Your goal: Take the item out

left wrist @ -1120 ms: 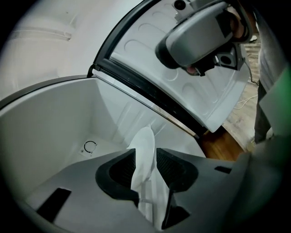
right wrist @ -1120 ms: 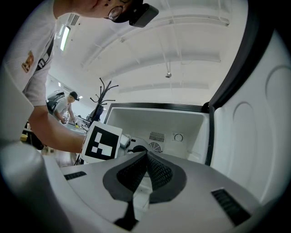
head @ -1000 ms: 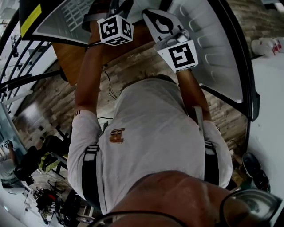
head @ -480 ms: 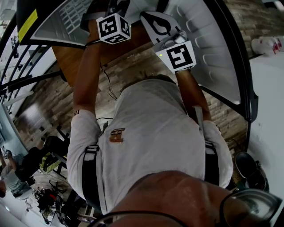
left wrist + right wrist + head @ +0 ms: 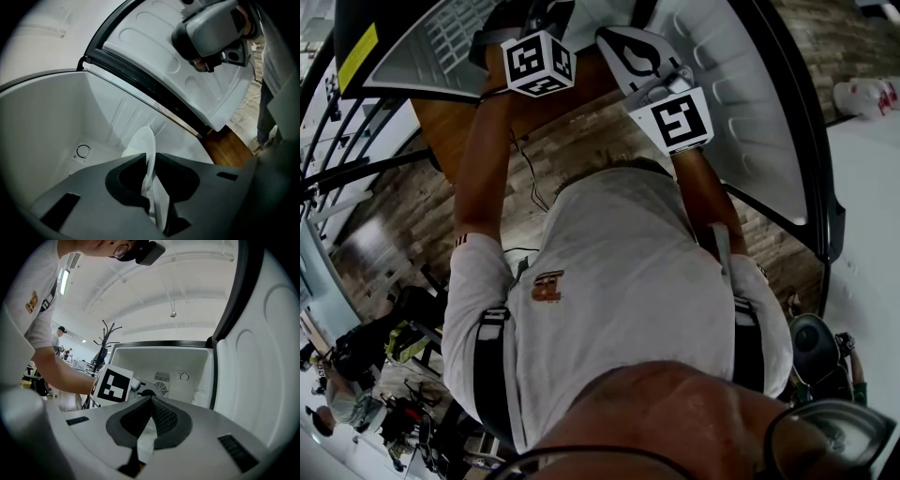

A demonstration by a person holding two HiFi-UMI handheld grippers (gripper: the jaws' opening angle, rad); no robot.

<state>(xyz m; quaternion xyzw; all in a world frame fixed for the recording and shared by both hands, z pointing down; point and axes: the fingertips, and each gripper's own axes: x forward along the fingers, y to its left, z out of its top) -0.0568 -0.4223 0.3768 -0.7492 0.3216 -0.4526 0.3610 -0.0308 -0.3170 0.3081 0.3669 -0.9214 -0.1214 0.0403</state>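
Your left gripper (image 5: 151,161) is clamped on the white plate (image 5: 140,140). Both jaws press against its faces, and it stands upright between them, edge-on to the camera. The left gripper view shows the plate against the inside of the white chest (image 5: 42,126), with a small ring fitting (image 5: 83,152) on the wall behind it. From this view you cannot tell whether the plate touches the chest's floor or hangs free of it. Just to the right runs the dark gasket (image 5: 140,77) of the open lid (image 5: 159,42), which stands raised behind the opening. Beyond the lid's lower corner a patch of wooden floor (image 5: 227,147) shows.

In the head view your left arm (image 5: 483,159) reaches forward to the left marker cube (image 5: 541,63). The right marker cube (image 5: 680,120) is close beside it, over the brick-patterned floor (image 5: 572,141).

Your right gripper (image 5: 151,399) holds nothing, and its jaw tips meet with no gap between them. The right gripper view looks past those tips into the chest, where a slotted vent (image 5: 162,376) and a round grille (image 5: 160,389) sit on the far wall. The left marker cube sits at the near rim on the left side. The raised lid fills the right side of that view.
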